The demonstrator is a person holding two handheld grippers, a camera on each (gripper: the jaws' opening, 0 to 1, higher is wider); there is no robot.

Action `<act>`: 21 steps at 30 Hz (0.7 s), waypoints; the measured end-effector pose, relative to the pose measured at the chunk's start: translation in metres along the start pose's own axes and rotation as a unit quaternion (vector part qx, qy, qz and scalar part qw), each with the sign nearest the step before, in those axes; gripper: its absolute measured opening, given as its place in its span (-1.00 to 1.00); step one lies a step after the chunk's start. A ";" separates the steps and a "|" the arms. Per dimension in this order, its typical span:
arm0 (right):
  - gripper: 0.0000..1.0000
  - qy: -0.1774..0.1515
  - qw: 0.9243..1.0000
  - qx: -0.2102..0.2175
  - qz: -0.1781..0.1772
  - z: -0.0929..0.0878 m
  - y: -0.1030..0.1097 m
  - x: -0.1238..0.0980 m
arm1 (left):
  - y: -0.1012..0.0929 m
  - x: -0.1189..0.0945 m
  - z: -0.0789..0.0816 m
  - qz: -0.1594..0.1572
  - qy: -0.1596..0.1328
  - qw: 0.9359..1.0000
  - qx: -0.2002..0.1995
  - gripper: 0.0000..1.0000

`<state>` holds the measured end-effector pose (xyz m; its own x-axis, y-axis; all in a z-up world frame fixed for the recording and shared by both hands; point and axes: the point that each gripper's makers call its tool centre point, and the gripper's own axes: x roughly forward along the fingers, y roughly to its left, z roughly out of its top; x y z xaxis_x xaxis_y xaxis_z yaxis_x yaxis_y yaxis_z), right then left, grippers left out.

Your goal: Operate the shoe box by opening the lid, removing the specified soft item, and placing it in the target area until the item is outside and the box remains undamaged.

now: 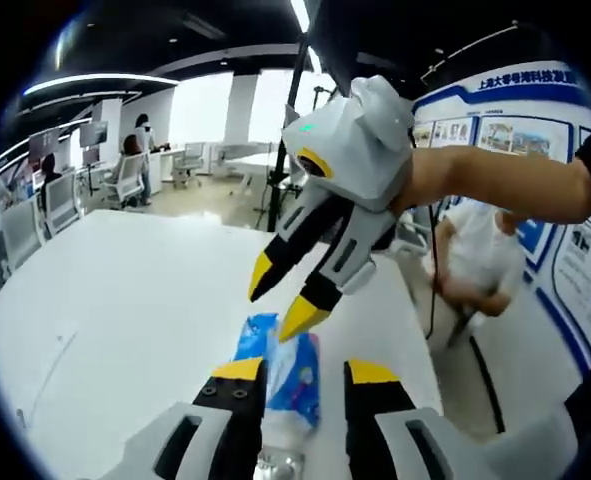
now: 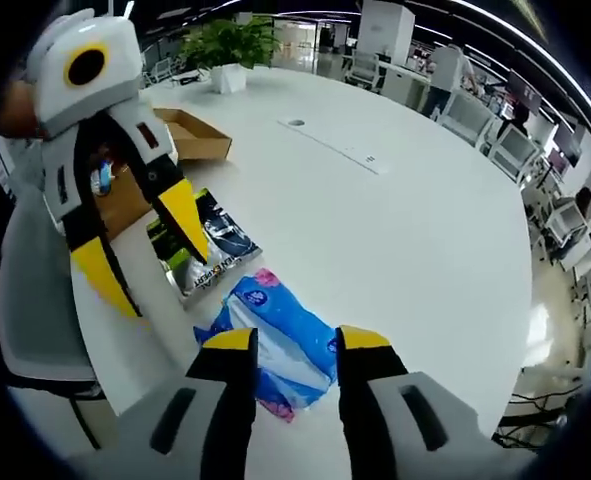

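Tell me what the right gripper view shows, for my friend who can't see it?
A blue tissue pack lies on a white table beyond the open right gripper. The left gripper, also open, hangs at left over a dark glossy packet, with an open cardboard box and a potted plant farther back.

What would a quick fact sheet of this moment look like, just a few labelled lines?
surface: white table
soft item: blue tissue pack, lying on the table outside the box
beside it: dark glossy packet
box: open cardboard box, farther back near a potted plant
left gripper: open, above the packets
right gripper: open, above the tissue pack
held: nothing
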<state>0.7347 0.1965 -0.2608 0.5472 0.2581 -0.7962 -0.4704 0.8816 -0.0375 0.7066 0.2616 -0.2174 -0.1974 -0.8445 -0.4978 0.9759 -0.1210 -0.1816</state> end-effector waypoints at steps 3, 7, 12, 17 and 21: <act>-0.33 -0.007 1.000 0.018 -0.003 0.003 0.005 -0.003 | -0.003 -0.014 -0.001 0.010 -0.007 1.000 -0.008 -0.31; -0.27 -0.015 1.000 0.026 -0.006 0.009 0.016 -0.008 | -0.005 -0.034 -0.006 0.029 -0.014 0.999 -0.003 -0.20; -0.22 -0.028 0.999 0.030 -0.010 0.016 0.029 -0.017 | -0.007 -0.058 -0.012 0.038 -0.018 0.999 0.005 0.00; -0.15 -0.046 0.998 0.029 -0.020 0.023 0.031 -0.026 | -0.005 -0.083 -0.019 0.045 -0.016 0.999 0.006 0.14; -0.02 -0.052 0.998 0.028 -0.023 0.027 0.044 -0.032 | -0.001 -0.101 -0.027 0.059 -0.013 0.998 0.014 0.24</act>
<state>0.7155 0.2381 -0.2209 0.6384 0.2534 -0.7268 -0.4047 0.9137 -0.0369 0.7228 0.3612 -0.1895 -0.0784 -0.8668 -0.4925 0.9945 -0.0337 -0.0989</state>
